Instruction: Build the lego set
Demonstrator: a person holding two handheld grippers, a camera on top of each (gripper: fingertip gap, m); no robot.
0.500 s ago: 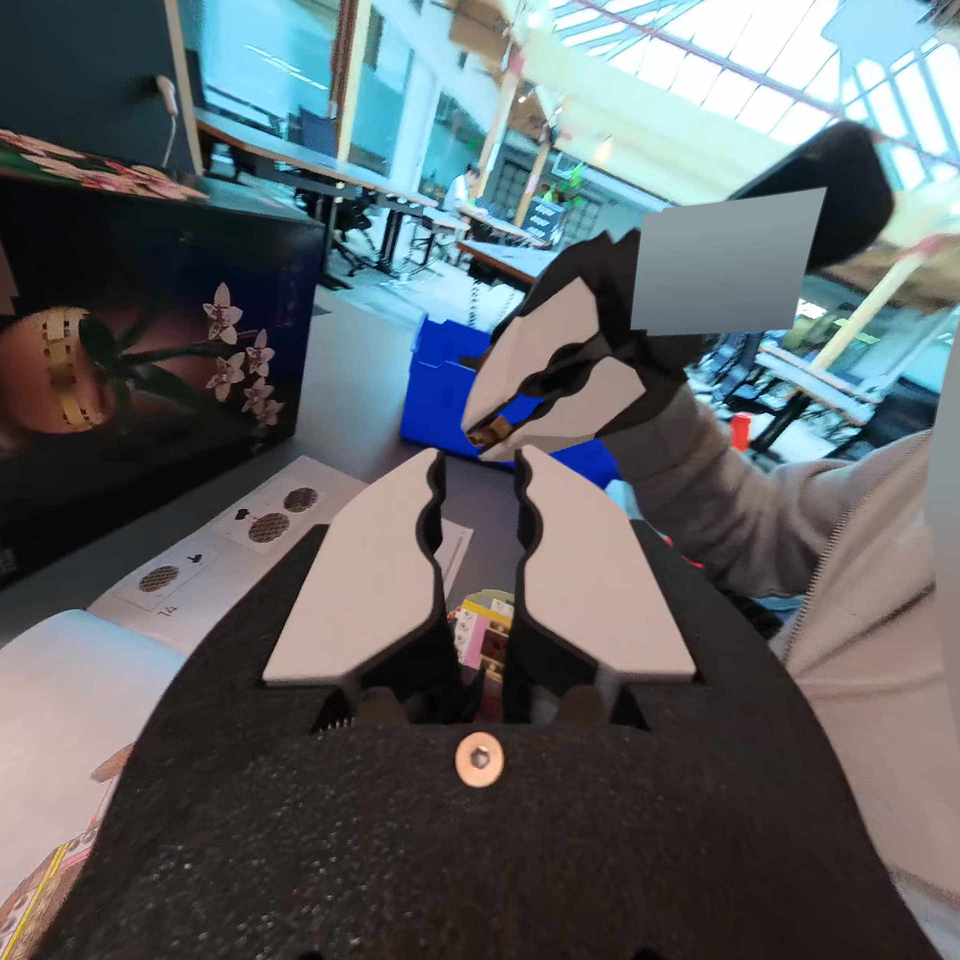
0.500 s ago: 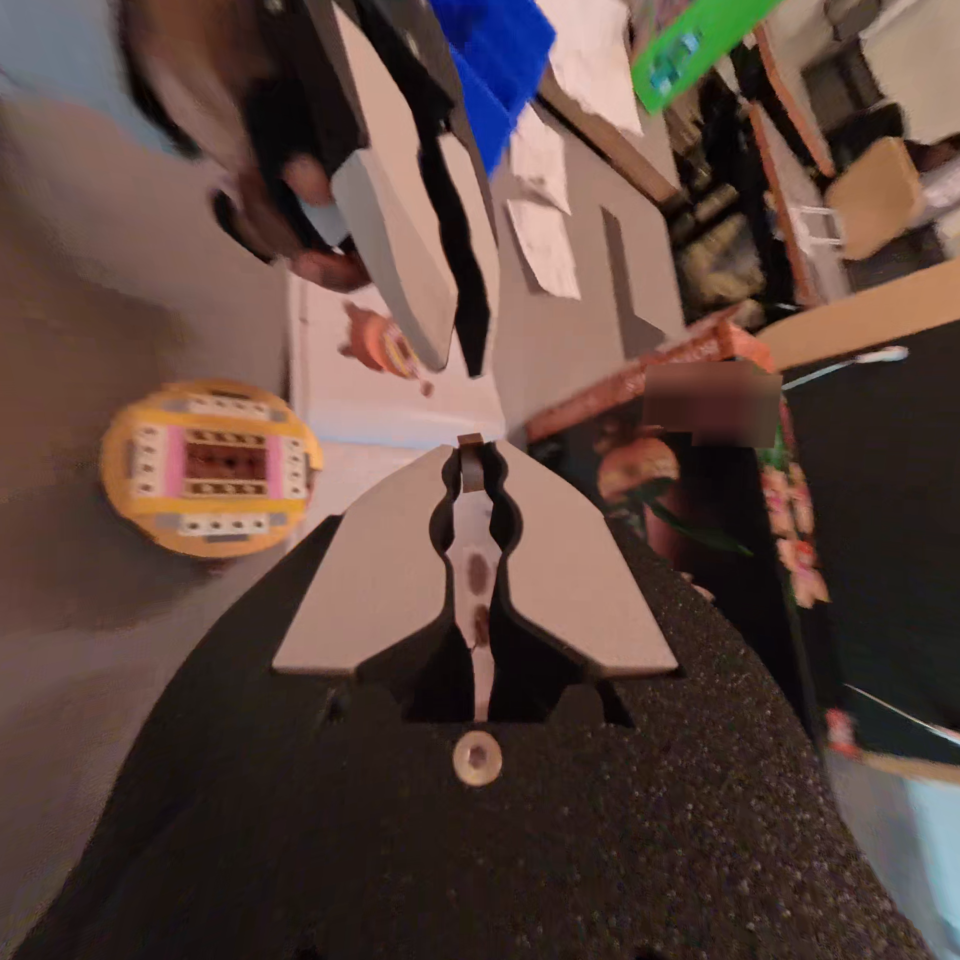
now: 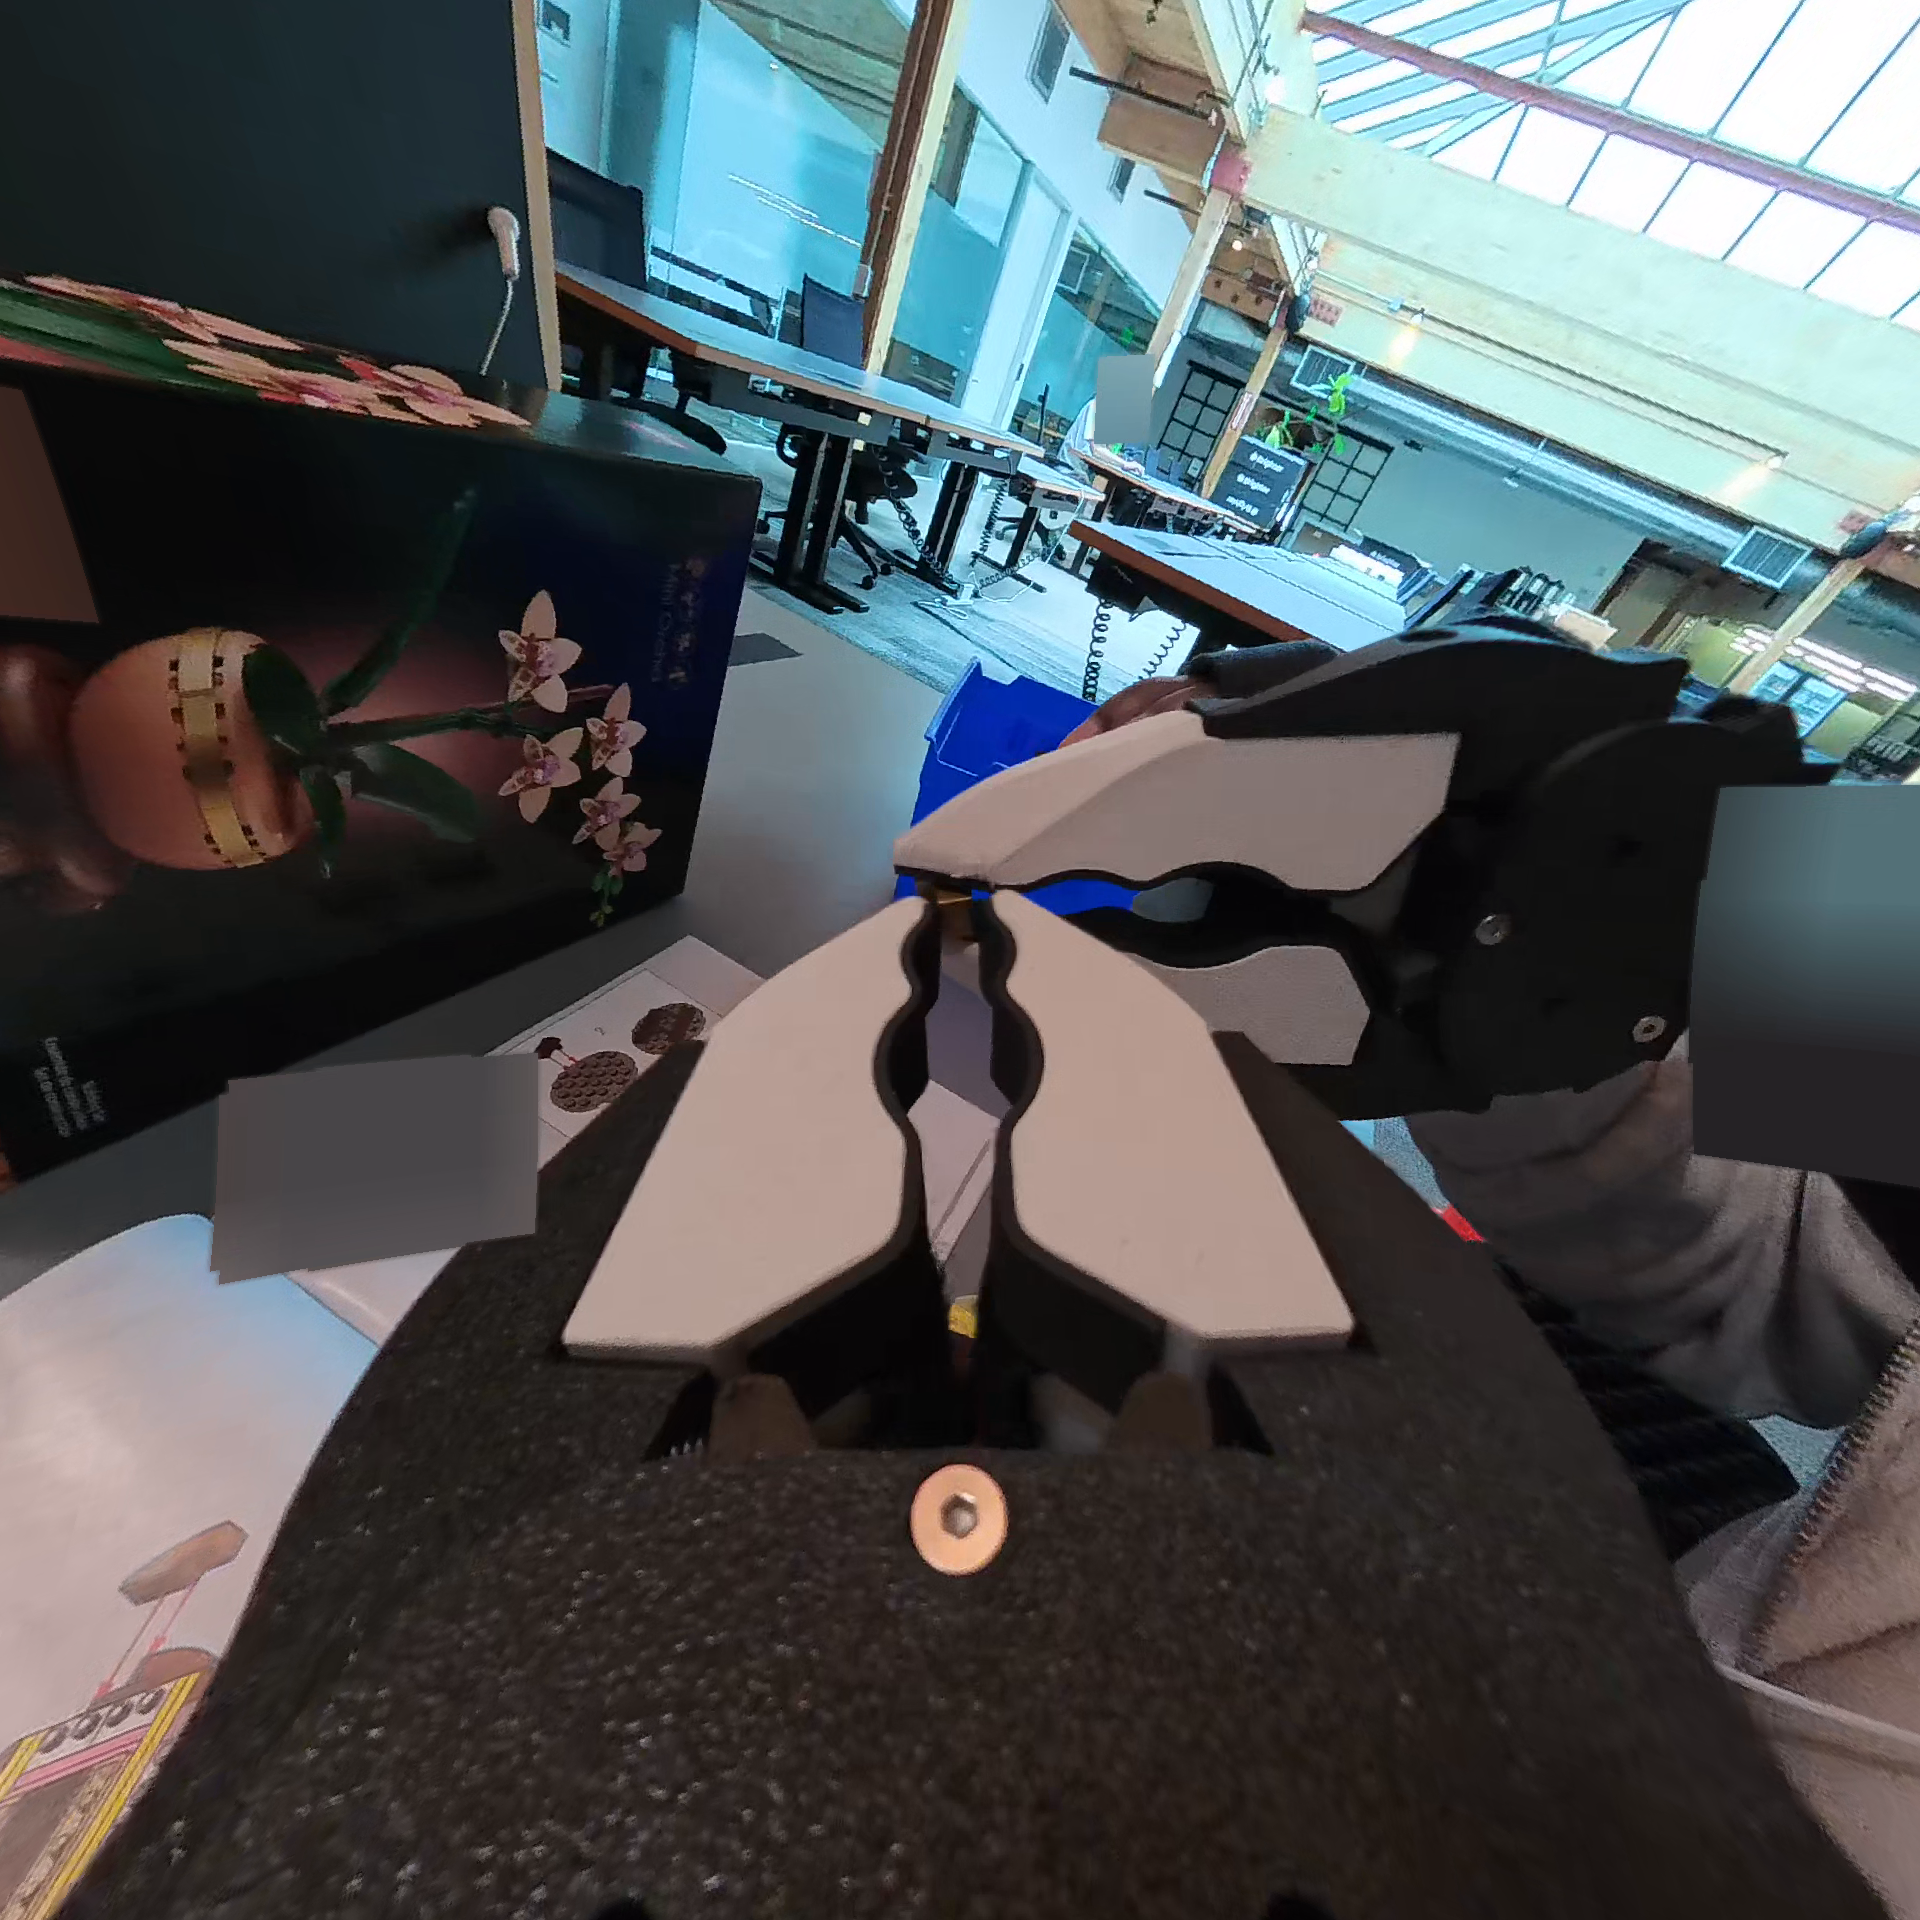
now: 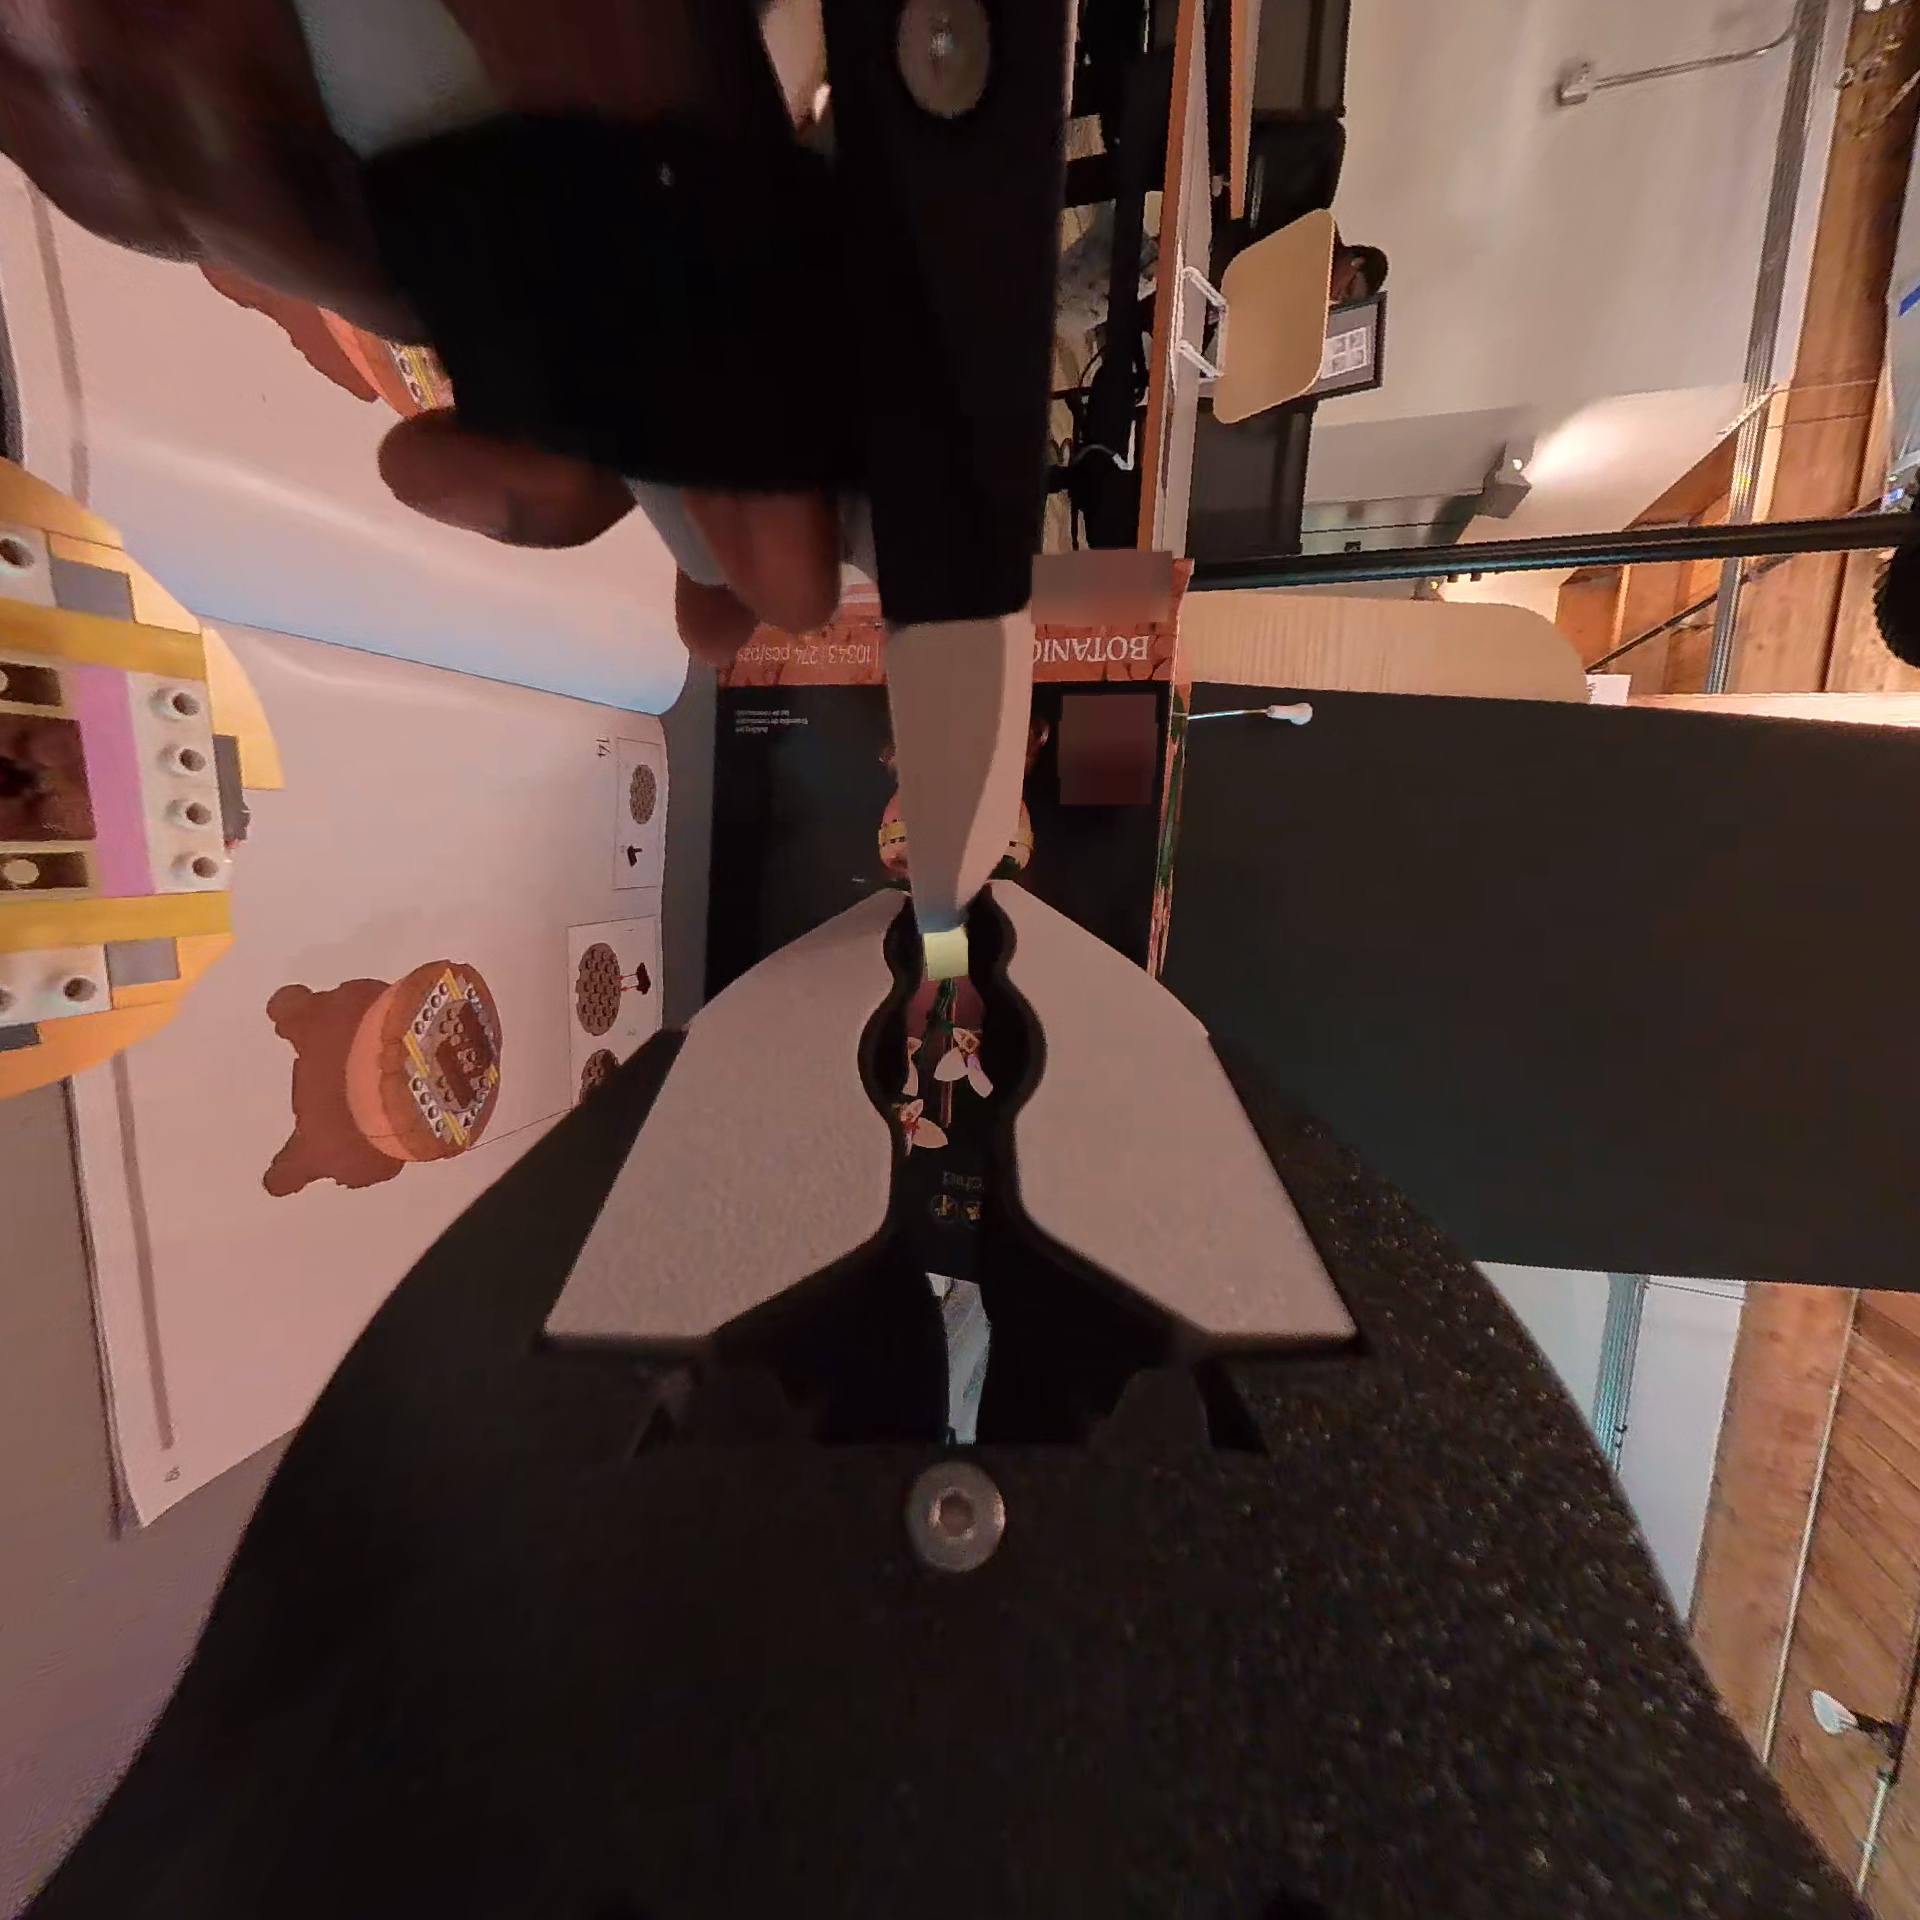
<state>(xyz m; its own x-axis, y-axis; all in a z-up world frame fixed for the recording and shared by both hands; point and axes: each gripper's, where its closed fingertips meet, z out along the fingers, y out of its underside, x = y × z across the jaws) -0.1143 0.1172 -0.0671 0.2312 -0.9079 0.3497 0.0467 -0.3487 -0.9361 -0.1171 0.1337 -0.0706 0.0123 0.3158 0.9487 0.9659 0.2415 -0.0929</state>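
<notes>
The right gripper (image 4: 945, 935) had its jaws clenched on a small pale brick (image 4: 945, 951) at the very tips. The left gripper (image 3: 951, 914) met it tip to tip in the air above the worktop (image 3: 810, 769); its jaws were nearly together about the same brick, though I cannot tell if they truly pinched it. The brick looked light, stiff and slippery, so only its flat sides would give a hold. Beyond lay the booklet (image 4: 395, 831), the round model (image 4: 104, 810) and the box (image 3: 364, 675), with open room between.
</notes>
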